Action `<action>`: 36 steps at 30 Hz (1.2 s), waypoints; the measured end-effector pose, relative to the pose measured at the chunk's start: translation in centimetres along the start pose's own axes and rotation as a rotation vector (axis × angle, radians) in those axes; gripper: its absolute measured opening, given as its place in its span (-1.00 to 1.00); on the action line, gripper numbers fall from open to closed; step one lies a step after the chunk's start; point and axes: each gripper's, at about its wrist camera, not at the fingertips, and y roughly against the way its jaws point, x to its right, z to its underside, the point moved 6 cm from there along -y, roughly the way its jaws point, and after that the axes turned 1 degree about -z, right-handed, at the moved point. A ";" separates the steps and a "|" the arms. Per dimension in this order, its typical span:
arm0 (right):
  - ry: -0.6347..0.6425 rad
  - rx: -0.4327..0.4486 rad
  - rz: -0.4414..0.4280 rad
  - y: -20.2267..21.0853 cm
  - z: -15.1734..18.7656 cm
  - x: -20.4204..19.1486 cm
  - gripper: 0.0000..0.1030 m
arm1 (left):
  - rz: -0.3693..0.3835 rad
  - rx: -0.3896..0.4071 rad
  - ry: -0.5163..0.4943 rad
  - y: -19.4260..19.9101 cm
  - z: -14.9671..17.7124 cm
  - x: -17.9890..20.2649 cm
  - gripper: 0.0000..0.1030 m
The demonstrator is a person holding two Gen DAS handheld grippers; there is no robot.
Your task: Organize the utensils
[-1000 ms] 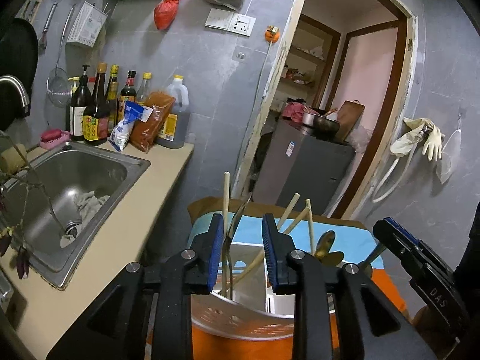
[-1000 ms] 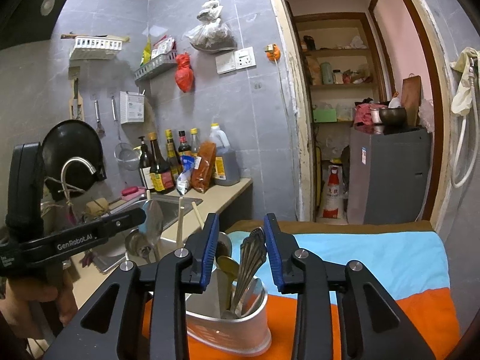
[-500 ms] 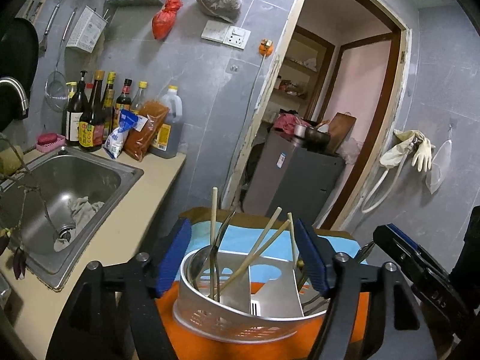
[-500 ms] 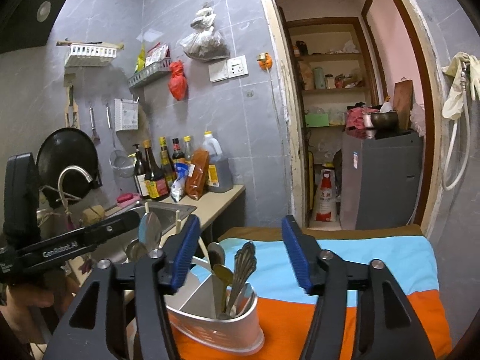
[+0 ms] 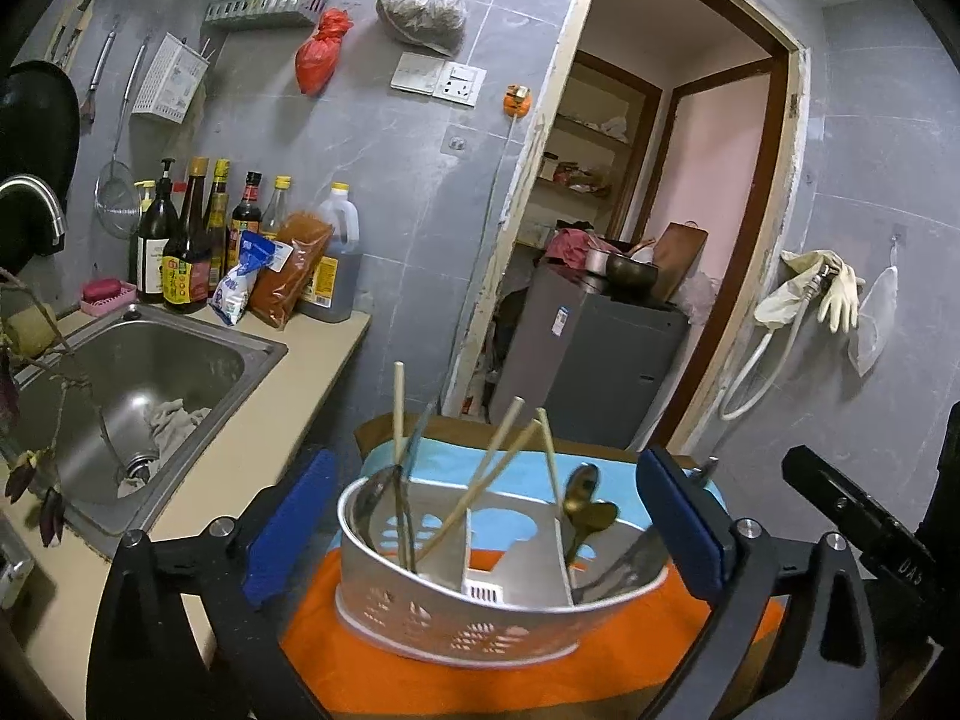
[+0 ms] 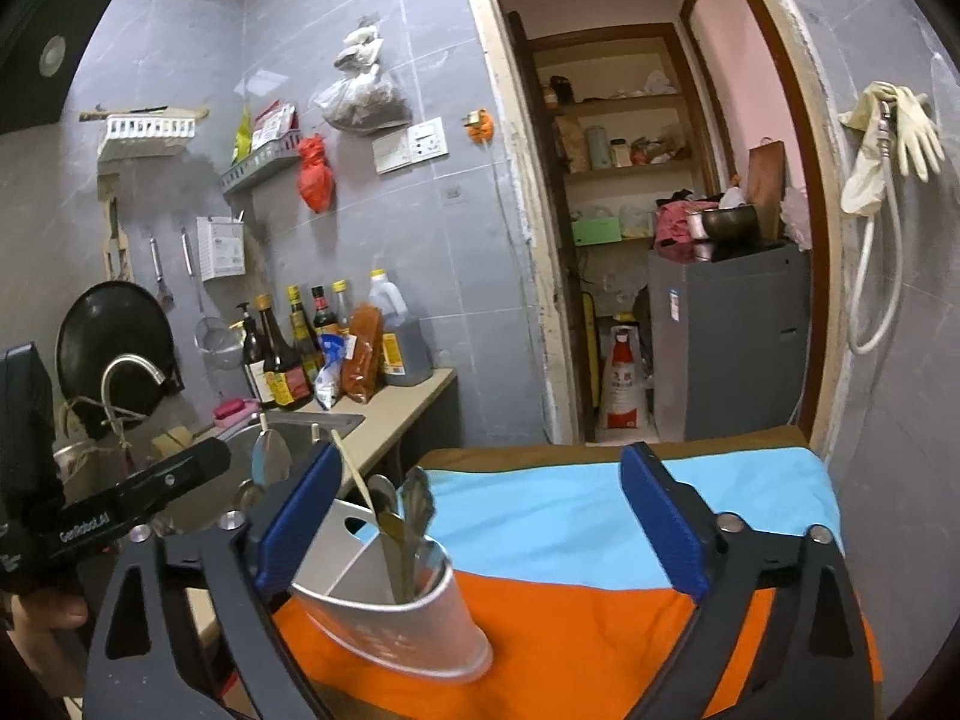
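The caddy (image 5: 480, 618) holds chopsticks (image 5: 489, 486) and a ladle (image 5: 378, 495) left, spoons (image 5: 585, 507) right. Both hand-held grippers, left (image 5: 480, 525) and right (image 6: 477, 531), gape wide, empty.

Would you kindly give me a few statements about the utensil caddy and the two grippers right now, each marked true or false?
1. Both grippers are open and hold nothing. True: the left gripper and the right gripper have their jaws spread wide.
2. The utensil caddy stands in the sink. False: it stands on the orange and blue cloth; the sink holds only a rag.
3. The chopsticks lean in the caddy's left compartment. True.
4. The gold spoon lies flat on the cloth. False: it stands in the caddy's right compartment.
5. The caddy's middle compartment is packed with forks. False: it looks empty.
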 end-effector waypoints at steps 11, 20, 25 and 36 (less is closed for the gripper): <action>0.014 -0.020 0.051 6.2 0.2 1.4 1.00 | -0.006 0.000 -0.052 4.6 1.2 3.5 0.96; 0.039 -0.036 0.073 11.9 1.0 1.3 1.00 | 0.000 -0.027 -0.085 8.9 4.0 6.4 0.96; 0.048 -0.051 0.094 14.8 2.2 1.3 1.00 | -0.001 -0.034 -0.070 11.0 5.2 7.6 0.96; 0.032 -0.063 0.107 20.9 3.7 1.1 1.00 | 0.011 -0.023 -0.115 15.4 7.1 10.7 0.96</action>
